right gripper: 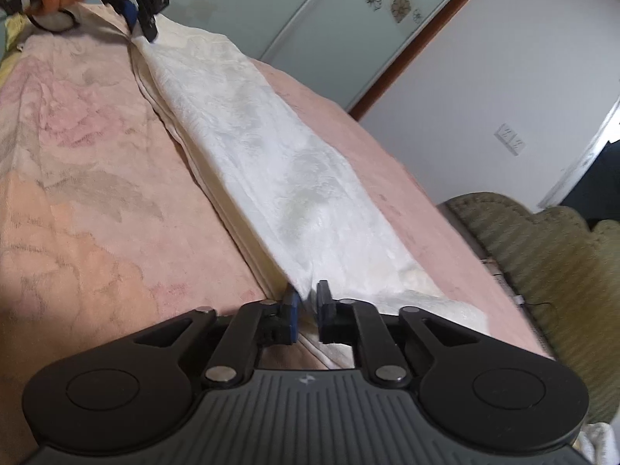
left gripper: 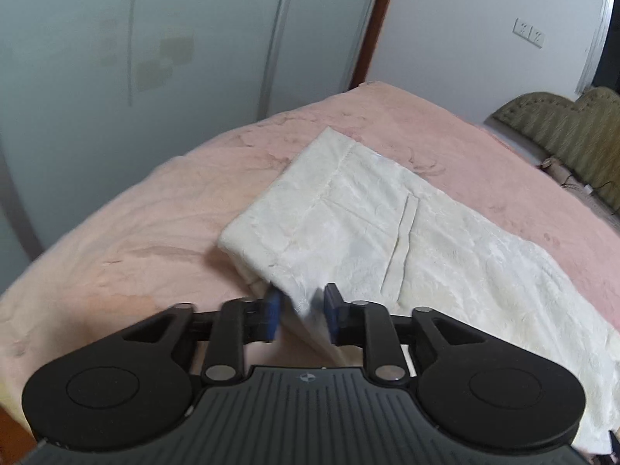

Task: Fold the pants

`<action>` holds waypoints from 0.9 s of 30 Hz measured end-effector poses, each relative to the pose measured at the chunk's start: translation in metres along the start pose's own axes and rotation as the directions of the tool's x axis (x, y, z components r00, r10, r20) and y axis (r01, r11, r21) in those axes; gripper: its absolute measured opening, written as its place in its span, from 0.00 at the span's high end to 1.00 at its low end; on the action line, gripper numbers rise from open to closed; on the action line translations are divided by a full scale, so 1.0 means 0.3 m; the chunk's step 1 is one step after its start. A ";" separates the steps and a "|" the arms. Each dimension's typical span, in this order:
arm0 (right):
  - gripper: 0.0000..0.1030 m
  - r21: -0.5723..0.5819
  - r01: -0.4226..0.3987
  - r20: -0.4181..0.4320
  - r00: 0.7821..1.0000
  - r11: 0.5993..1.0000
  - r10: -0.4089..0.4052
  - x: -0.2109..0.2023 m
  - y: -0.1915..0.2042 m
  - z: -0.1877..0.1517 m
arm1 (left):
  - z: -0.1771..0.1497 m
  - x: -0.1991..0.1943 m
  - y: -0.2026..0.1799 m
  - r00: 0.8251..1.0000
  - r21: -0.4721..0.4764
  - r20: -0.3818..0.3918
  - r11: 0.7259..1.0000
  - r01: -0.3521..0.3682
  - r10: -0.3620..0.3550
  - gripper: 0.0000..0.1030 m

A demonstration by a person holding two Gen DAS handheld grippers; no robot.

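Observation:
Cream-white pants (left gripper: 387, 224) lie on a pink blanket (left gripper: 147, 209), folded lengthwise, waistband and a back pocket toward the far end in the left wrist view. My left gripper (left gripper: 300, 312) is shut on the near edge of the pants and lifts a fold of the cloth. In the right wrist view the pants (right gripper: 267, 162) run as a long strip away from me. My right gripper (right gripper: 308, 306) is shut on the near end of that strip. The left gripper (right gripper: 139, 19), held by a hand, pinches the far end at the top left.
The pink blanket (right gripper: 85, 193) covers the bed. Frosted sliding doors (left gripper: 155, 38) stand behind the bed. An olive-green padded headboard (right gripper: 550, 255) sits on the right. A white wall with sockets (left gripper: 529, 33) is at the back right.

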State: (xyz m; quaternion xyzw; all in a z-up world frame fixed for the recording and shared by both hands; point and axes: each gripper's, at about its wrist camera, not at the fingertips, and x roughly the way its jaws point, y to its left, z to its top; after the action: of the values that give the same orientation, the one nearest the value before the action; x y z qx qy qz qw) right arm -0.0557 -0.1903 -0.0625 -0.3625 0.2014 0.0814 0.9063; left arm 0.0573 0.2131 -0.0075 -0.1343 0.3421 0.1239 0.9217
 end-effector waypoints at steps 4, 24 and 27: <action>0.61 0.104 -0.025 -0.008 1.000 0.994 0.026 -0.077 -0.075 -0.036 | -0.007 -0.089 -0.039 0.988 0.060 0.080 0.989 -0.135 0.130 0.62; 0.36 0.798 0.330 -0.284 0.944 0.504 -0.169 -0.211 -0.666 -0.566 | -0.355 -0.199 -0.865 0.796 0.532 -0.236 0.611 0.586 -0.558 0.50; 0.37 0.762 0.415 -0.397 0.906 0.498 -0.147 -0.186 -0.702 -0.653 | -0.472 -0.196 -0.946 0.790 0.598 -0.257 0.550 0.583 -0.557 0.50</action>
State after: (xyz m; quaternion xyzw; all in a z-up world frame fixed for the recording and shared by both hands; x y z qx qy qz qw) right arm -0.1045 -0.4780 -0.0358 0.0750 0.2791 -0.2262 0.9302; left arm 0.0206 -0.1069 -0.0256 0.0882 0.3176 -0.3104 0.8916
